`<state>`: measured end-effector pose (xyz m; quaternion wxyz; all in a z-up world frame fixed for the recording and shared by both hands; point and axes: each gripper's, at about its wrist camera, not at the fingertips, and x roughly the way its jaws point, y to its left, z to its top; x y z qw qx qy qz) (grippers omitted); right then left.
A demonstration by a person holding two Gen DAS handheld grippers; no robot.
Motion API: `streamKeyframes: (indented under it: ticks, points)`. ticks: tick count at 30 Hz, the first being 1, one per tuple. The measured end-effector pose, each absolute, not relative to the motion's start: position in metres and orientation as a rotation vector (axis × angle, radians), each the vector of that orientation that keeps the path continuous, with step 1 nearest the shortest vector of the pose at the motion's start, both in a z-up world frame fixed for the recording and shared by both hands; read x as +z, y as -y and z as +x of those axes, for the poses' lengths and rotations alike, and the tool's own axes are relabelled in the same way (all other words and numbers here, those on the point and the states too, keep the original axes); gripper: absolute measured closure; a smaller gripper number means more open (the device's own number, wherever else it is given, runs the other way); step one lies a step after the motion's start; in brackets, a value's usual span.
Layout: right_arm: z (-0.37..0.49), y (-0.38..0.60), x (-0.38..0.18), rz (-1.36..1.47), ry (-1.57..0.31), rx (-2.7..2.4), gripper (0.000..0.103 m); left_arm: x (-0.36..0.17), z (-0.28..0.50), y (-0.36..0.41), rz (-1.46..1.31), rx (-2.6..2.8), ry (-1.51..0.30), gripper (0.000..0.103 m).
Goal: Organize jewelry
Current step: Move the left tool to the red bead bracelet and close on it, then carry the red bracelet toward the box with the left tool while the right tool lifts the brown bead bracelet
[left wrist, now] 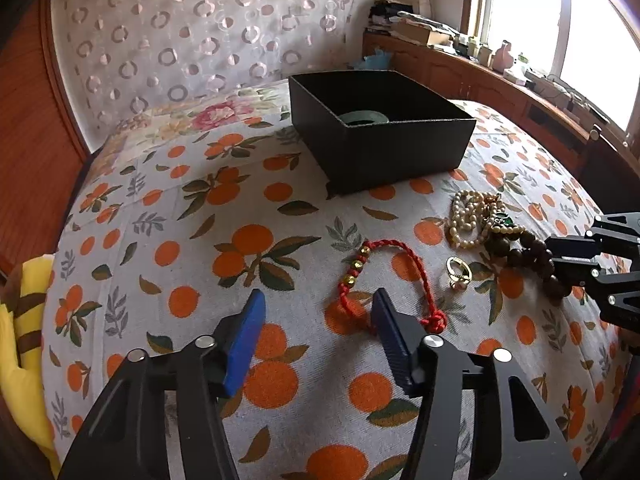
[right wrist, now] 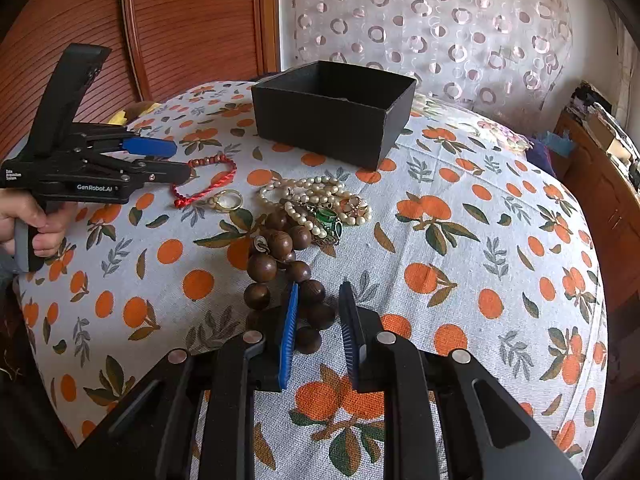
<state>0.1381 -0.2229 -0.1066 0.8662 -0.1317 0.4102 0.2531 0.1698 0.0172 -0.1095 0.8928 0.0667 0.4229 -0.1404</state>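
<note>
Where spread across the orange-print bedspread (left wrist: 180,240) in front of the black box (left wrist: 384,148), counted four loose pieces of jewelry plus one tangled in. Just in front of the box's near corner: one pearl necklace (right wrist: 316,196), small round cream beads heaped in loops, with one faceted green stone pendant (right wrist: 330,218) caught among them. Touching that heap, on the side farther from the box: one bracelet of large wooden beads (right wrist: 280,256), dark brown, round and glossy. Farther out from the box, beside the pearls: one thin gold ring (right wrist: 228,200), lying flat. Next to it, on the side away from the pearls: one red cord bracelet (left wrist: 360,276), twisted, knotted at one end, strung with a few small gold beads. Inside the box, against its floor: one smooth pale green bangle (left wrist: 366,117), only partly seen over the wall. Box itself square, matte, open-topped, of stiff card.

Left tongs (left wrist: 320,300) released, blue ribbed pads wide apart, grasping nothing, poised over the red cord's end farthest from the box. Right tongs (right wrist: 320,292) also released, pads narrowly parted, straddling the wooden beads farthest from the box, not clamped on them.
</note>
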Motion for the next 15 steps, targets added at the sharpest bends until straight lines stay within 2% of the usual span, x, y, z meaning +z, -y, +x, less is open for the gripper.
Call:
streamKeyframes:
  ticks: [3, 7, 15]
  points:
    - [0.138, 0.223, -0.106, -0.287, -0.855, 0.525, 0.08, -0.109, 0.169, -0.012, 0.148, -0.295, -0.871, 0.069]
    - [0.138, 0.222, -0.107, -0.286, -0.855, 0.525, 0.08, -0.109, 0.164, -0.009, 0.124, -0.325, -0.866, 0.101]
    - [0.138, 0.221, -0.107, -0.29, -0.854, 0.524, 0.08, -0.094, 0.14, -0.006, 0.057, -0.321, -0.812, 0.101]
